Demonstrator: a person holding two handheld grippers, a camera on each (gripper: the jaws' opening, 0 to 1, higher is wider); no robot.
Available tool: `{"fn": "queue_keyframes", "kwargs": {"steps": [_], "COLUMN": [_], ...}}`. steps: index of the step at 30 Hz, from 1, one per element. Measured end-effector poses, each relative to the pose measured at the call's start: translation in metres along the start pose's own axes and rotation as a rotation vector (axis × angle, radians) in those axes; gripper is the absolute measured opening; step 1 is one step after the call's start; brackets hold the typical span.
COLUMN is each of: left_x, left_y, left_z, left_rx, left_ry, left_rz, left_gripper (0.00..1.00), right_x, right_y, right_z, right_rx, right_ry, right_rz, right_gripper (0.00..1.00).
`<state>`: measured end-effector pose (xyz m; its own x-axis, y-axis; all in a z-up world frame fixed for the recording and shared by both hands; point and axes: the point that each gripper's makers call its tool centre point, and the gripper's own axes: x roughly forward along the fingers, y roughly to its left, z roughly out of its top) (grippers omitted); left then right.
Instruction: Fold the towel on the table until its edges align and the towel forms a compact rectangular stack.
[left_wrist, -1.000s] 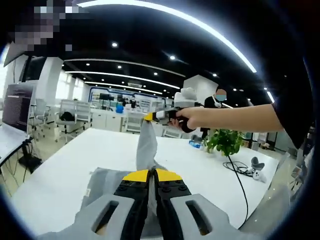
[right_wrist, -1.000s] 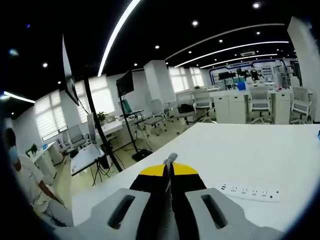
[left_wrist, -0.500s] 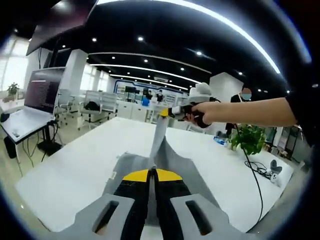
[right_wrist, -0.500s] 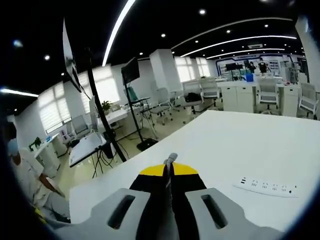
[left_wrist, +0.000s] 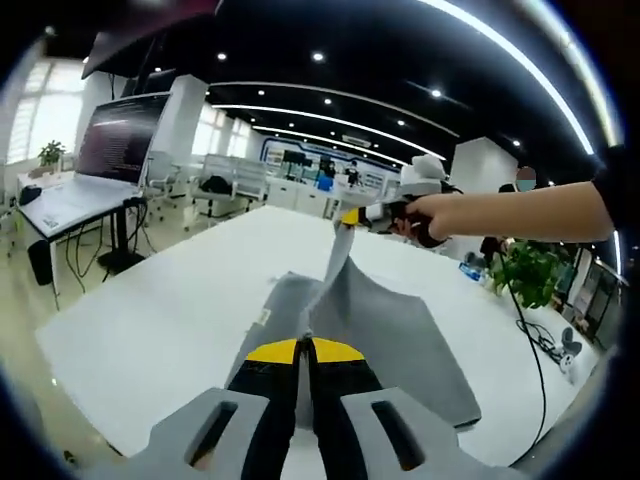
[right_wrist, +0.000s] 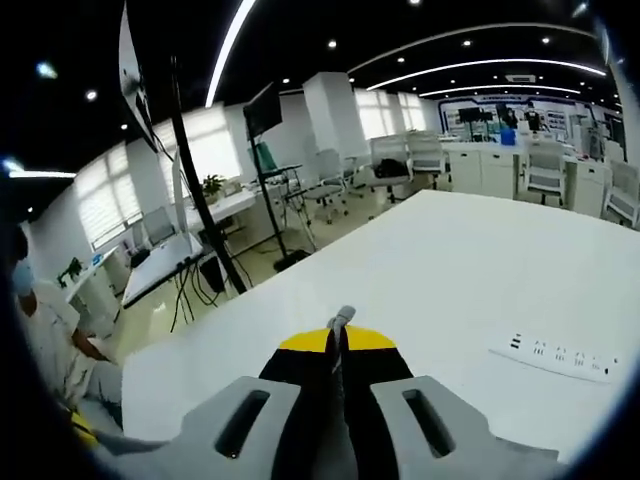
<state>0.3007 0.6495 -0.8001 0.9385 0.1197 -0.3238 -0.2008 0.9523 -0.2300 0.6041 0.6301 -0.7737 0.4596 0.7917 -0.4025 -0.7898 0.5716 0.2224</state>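
Observation:
A grey towel (left_wrist: 380, 320) lies partly on the white table (left_wrist: 170, 320), its near edge lifted between two held corners. My left gripper (left_wrist: 304, 347) is shut on one corner of it. In the left gripper view, my right gripper (left_wrist: 348, 218) comes in from the right in a person's hand (left_wrist: 430, 215), shut on another corner with a strip of cloth hanging below it. In the right gripper view, my right gripper (right_wrist: 338, 335) is shut on a small tuft of the towel (right_wrist: 343, 317) that pokes out above its tips.
A white power strip (right_wrist: 552, 357) lies on the table at the right of the right gripper view. A potted plant (left_wrist: 528, 272) and a black cable (left_wrist: 535, 345) are at the far right of the table. Monitors on stands (left_wrist: 120, 140) and desks stand beyond the table's edge.
Both grippers have carried the held towel edge onward, and the towel now lies flatter and more spread on the table. Both stay shut on their corners.

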Motion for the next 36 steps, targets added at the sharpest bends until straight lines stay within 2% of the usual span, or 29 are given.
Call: {"fn": "queue_keyframes", "kwargs": {"steps": [7, 9, 14, 18, 20, 21, 26, 36], "left_x": [0.006, 0.008, 0.014, 0.018, 0.021, 0.022, 0.027, 0.029], "left_y": [0.02, 0.026, 0.037, 0.043, 0.048, 0.05, 0.058, 0.062], "left_z": [-0.02, -0.028, -0.045, -0.051, -0.056, -0.057, -0.066, -0.078], "left_rx": [-0.061, -0.079, -0.117, -0.135, -0.142, -0.14, -0.144, -0.164], "left_ry": [0.041, 0.057, 0.086, 0.1, 0.114, 0.118, 0.151, 0.209], "left_rz": [0.048, 0.056, 0.07, 0.077, 0.076, 0.082, 0.075, 0.069], "left_gripper": [0.03, 0.03, 0.03, 0.04, 0.04, 0.04, 0.04, 0.07], "right_x": [0.03, 0.039, 0.056, 0.072, 0.073, 0.081, 0.096, 0.1], "right_y": [0.01, 0.009, 0.008, 0.009, 0.012, 0.013, 0.015, 0.016], "right_z": [-0.019, -0.03, -0.046, -0.057, -0.061, -0.064, -0.072, -0.075], "right_rx": [-0.002, -0.032, -0.048, -0.072, -0.083, -0.088, -0.129, -0.128], "right_ry": [0.038, 0.049, 0.073, 0.091, 0.103, 0.102, 0.124, 0.131], "right_rz": [0.015, 0.006, 0.0, -0.002, -0.004, -0.001, 0.007, 0.022], "right_gripper": [0.0, 0.0, 0.01, 0.01, 0.0, 0.0, 0.0, 0.0]}}
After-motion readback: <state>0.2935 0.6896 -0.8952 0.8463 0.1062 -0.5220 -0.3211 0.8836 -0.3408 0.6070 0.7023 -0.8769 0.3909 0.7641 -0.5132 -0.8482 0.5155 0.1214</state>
